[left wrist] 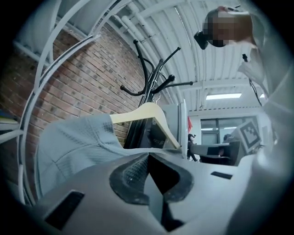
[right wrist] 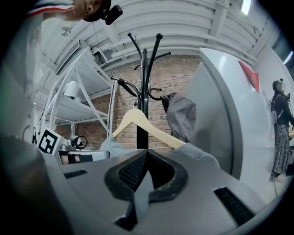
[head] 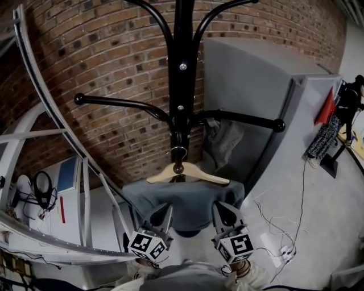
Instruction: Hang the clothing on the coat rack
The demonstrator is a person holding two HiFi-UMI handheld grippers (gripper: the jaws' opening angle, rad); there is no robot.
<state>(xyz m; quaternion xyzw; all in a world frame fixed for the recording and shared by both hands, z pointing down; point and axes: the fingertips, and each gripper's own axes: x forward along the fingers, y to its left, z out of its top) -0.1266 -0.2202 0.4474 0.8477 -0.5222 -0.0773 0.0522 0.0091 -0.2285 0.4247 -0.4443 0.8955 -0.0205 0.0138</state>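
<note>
grey garment (head: 187,200) on wooden hanger (head: 200,175), at coat rack (head: 179,85): hem is pinched by left gripper (head: 162,213) and right gripper (head: 224,211), both closed tight, likely so it is kept spread.

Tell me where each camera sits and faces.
Head view: on the person's head, facing down at coat rack, hanger, grey garment; left gripper and right gripper show.
Left gripper view: on that gripper, facing the coat rack past shut jaws; person's sleeve shows.
Right gripper view: likewise; person upper left.
All share coat rack and hanger.
</note>
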